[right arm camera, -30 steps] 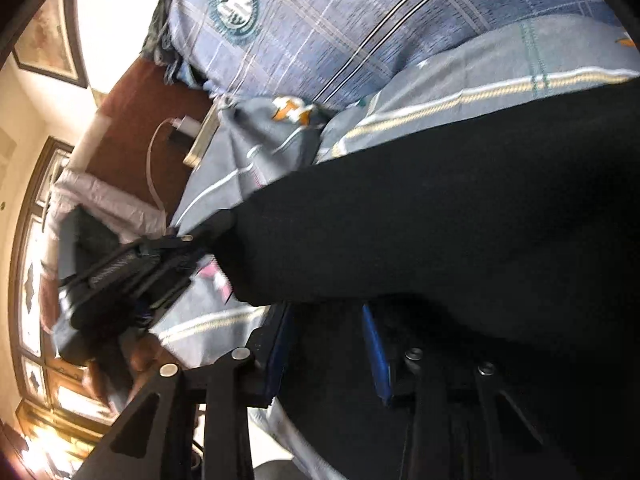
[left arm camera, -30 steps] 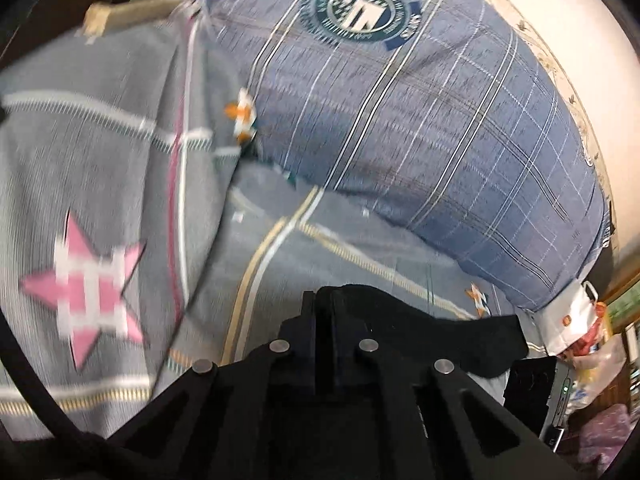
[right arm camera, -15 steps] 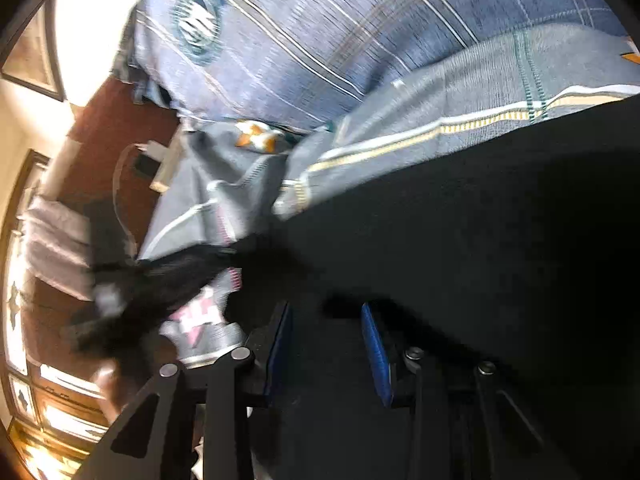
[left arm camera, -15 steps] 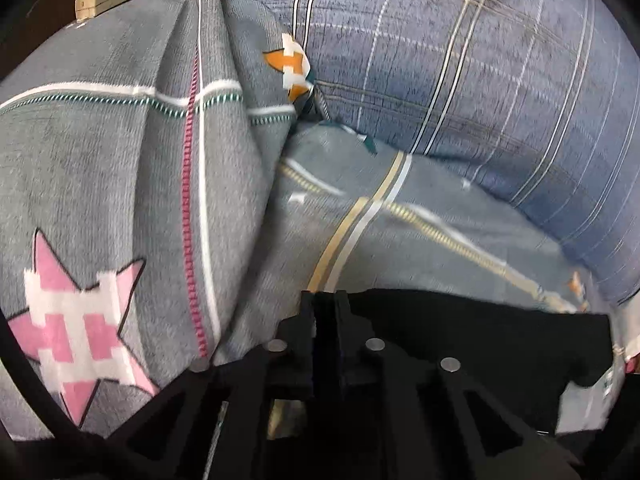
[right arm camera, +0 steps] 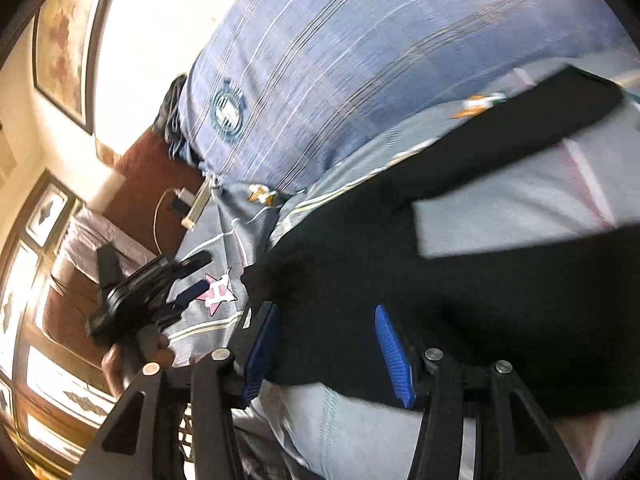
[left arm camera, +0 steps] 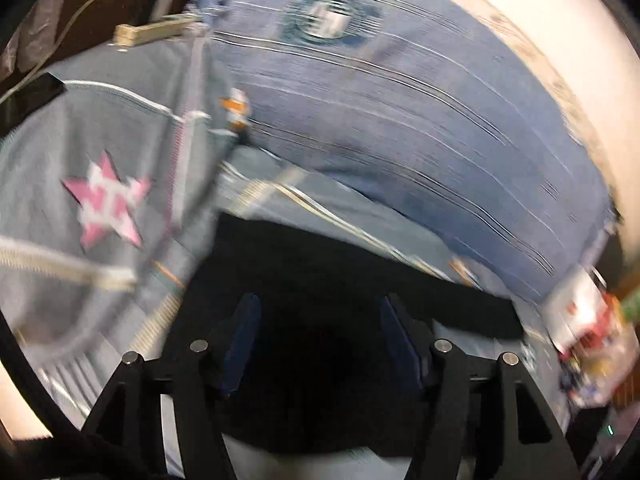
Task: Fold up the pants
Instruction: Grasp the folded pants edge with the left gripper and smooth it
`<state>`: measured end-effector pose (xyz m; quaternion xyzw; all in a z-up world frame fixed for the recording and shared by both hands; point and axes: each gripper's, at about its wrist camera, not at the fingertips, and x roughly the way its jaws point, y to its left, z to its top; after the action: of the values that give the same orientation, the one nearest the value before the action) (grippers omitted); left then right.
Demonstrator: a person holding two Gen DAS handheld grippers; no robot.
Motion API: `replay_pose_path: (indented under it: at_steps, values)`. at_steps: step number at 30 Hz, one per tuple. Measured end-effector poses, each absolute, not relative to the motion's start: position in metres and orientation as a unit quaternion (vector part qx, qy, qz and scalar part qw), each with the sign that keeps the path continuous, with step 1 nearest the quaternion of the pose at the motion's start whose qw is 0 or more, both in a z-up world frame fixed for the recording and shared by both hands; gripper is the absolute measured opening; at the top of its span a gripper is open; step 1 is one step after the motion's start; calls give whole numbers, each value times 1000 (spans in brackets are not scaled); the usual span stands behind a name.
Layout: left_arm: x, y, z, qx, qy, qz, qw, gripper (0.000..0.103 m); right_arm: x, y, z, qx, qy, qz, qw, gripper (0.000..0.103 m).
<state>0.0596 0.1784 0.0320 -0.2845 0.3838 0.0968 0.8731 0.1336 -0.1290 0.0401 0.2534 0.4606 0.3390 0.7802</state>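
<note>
The black pants [left arm camera: 340, 280] lie on a grey bed sheet [left arm camera: 80, 140], in front of a big blue plaid pillow. My left gripper [left arm camera: 320, 332] hovers over their near edge. Its jaws are opening, the blue pads stand wide apart, and the cloth lies below them untouched. In the right wrist view the pants [right arm camera: 440, 280] spread wide, with a strip of sheet showing between two black bands. My right gripper [right arm camera: 326, 344] is opening too; black cloth lies between its pads, which do not press on it. The left gripper [right arm camera: 196, 276] shows at the left, in a hand.
The blue plaid pillow [left arm camera: 400, 120] fills the far side of the bed. A pink star [left arm camera: 106, 200] marks the sheet on the left. A charger with its cable [left arm camera: 160, 0] and a dark phone [left arm camera: 32, 92] lie at the far left. A white bag and clutter [left arm camera: 580, 312] sit on the right.
The left jaws went from shut to wide open, letting go of the pants, and that hand drew back. The right jaws widened and that gripper pulled back, showing more of the pants.
</note>
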Motion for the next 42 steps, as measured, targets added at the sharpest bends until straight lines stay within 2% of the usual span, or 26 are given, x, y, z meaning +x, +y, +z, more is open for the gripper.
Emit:
replay_pose_path:
  at_steps: [6,11,18,21,25,30,33,34,36,37,38,39,41,42]
  values:
    - [37,97,10,-270,420,39,866,64,110,-195,31,270,450,314,791,54]
    - [34,74,-19,-265,459,51,847,64,100,-218,5,287,459,304,784,54]
    - [19,124,-33,-395,462,106,787,64,89,-181,3,301,476,357,745,54]
    - [19,159,-44,-456,454,117,756,64,88,-158,-14,315,519,350,713,53]
    - [30,190,-51,-465,461,127,745,64,89,-135,-26,321,549,361,682,49]
    - [40,207,-68,-487,476,132,720,64,96,-117,-35,309,573,338,680,47]
    - [43,213,-75,-484,474,149,720,62,103,-115,-42,316,577,314,684,42]
    - [45,216,-78,-484,471,154,721,60,105,-116,-44,318,577,303,688,39]
    - [47,218,-74,-469,470,172,728,42,110,-115,-47,327,576,300,687,36]
    - [51,216,-72,-450,476,183,733,23,111,-115,-49,328,577,298,686,30]
    - [53,217,-73,-443,479,183,735,14,111,-114,-51,325,576,296,689,26]
    - [52,218,-73,-447,478,182,734,12,112,-112,-51,322,575,296,691,24]
    - [48,220,-71,-455,467,182,736,9,113,-113,-53,319,575,287,696,9]
    - [36,223,-65,-452,464,182,740,9,113,-113,-55,319,576,284,697,7]
